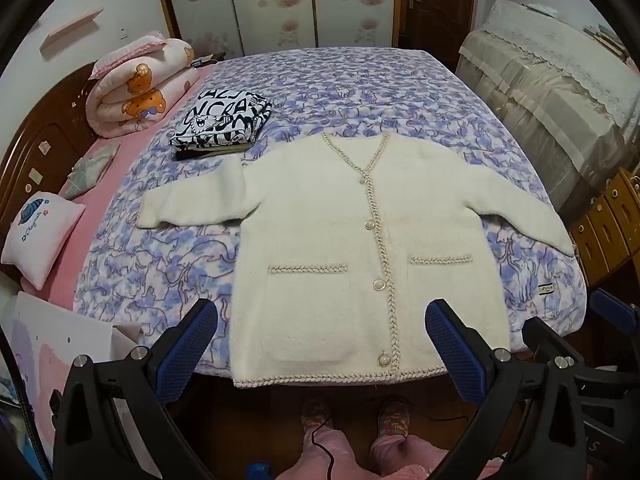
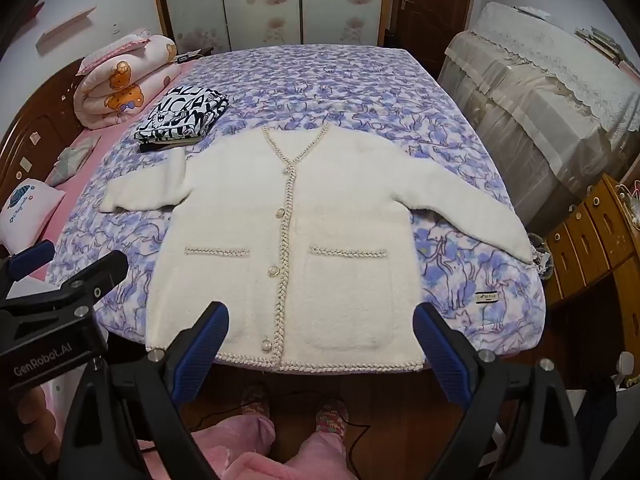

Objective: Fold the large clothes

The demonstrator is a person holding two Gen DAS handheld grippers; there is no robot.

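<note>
- the cardigan lies flat on the bed, hem at the near edge, sleeves spread left and right.
- a folded garment sits on the bed behind the left sleeve.
- a rolled quilt lies farther left; a pillow lies nearer, at the left edge.
- a covered cabinet stands right of the bed.

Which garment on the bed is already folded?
The black-and-white printed garment near the rolled quilt; the cream cardigan lies spread flat, sleeves out.
</note>
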